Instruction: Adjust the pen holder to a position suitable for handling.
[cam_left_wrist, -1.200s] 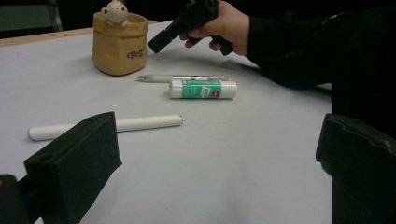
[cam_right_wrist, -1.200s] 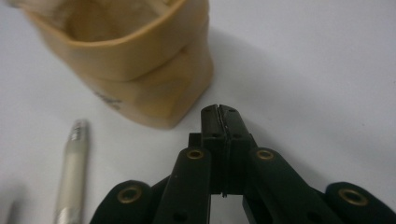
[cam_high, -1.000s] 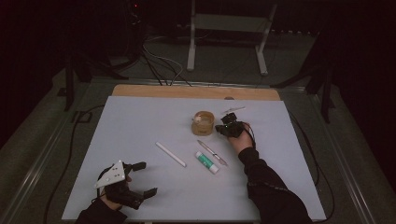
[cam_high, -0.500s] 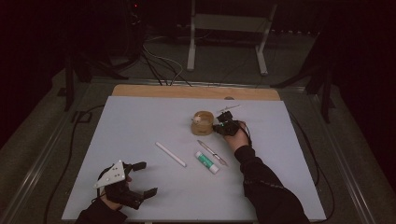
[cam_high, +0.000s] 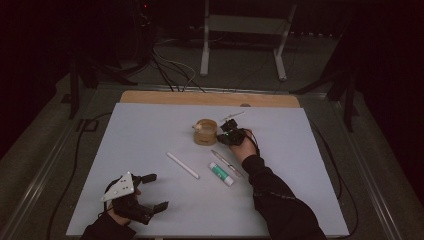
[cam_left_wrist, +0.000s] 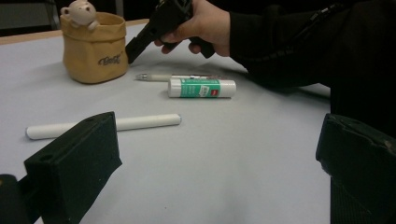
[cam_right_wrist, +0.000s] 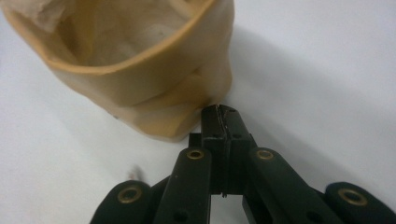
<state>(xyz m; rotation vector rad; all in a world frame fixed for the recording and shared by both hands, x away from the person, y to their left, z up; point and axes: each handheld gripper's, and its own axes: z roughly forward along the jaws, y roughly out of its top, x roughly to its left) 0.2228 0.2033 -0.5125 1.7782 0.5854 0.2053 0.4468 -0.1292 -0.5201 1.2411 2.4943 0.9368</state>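
Black jaws of my right gripper (cam_right_wrist: 219, 114) are clenched on nothing, tips right at the base of the tan pot (cam_right_wrist: 140, 60), which sits mid-table and looks empty inside. My left gripper (cam_high: 150, 192) rests near the table's front edge, jaws wide apart, nothing between them. Outward from the pot: pen (cam_high: 226, 162), glue stick (cam_high: 221, 173), white stick (cam_high: 182, 165) all lie flat on the mat (cam_high: 150, 125). My read: nothing stowed yet, all three left to go in.

The yellow pot (cam_left_wrist: 95, 49) reads "Best".
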